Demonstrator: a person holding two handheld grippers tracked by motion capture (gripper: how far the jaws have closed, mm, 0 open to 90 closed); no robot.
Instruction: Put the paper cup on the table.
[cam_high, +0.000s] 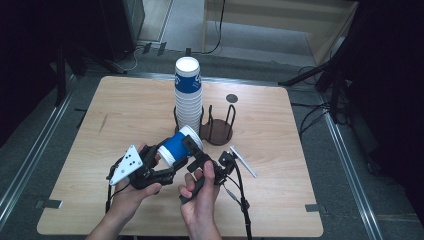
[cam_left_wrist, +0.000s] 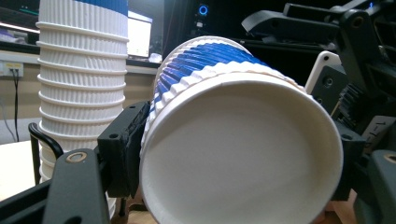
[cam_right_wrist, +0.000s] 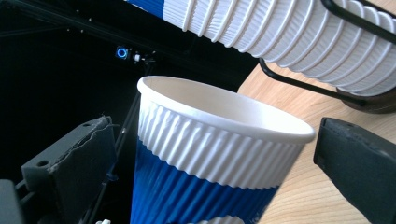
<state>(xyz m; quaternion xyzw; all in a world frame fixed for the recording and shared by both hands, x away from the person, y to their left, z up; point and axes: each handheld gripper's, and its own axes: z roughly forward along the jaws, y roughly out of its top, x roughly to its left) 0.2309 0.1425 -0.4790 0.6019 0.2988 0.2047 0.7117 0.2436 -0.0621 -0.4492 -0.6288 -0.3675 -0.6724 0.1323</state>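
Note:
A ribbed paper cup (cam_high: 176, 146), blue with white bands, lies on its side in the air above the table's near middle. My left gripper (cam_high: 164, 161) is shut on its base end; in the left gripper view the cup's base (cam_left_wrist: 243, 158) faces the camera, with the pads (cam_left_wrist: 125, 149) pressed on both sides. My right gripper (cam_high: 190, 146) reaches over the rim end. Its jaws stand open on either side of the cup (cam_right_wrist: 210, 154), with gaps showing beside it. Behind stands a tall stack of like cups (cam_high: 188, 95).
The stack sits in a dark wire holder (cam_high: 216, 131) whose right bay is empty. A small black disc (cam_high: 231, 98) lies on the wooden table (cam_high: 280, 190) behind it. Cables trail from both grippers toward the near edge.

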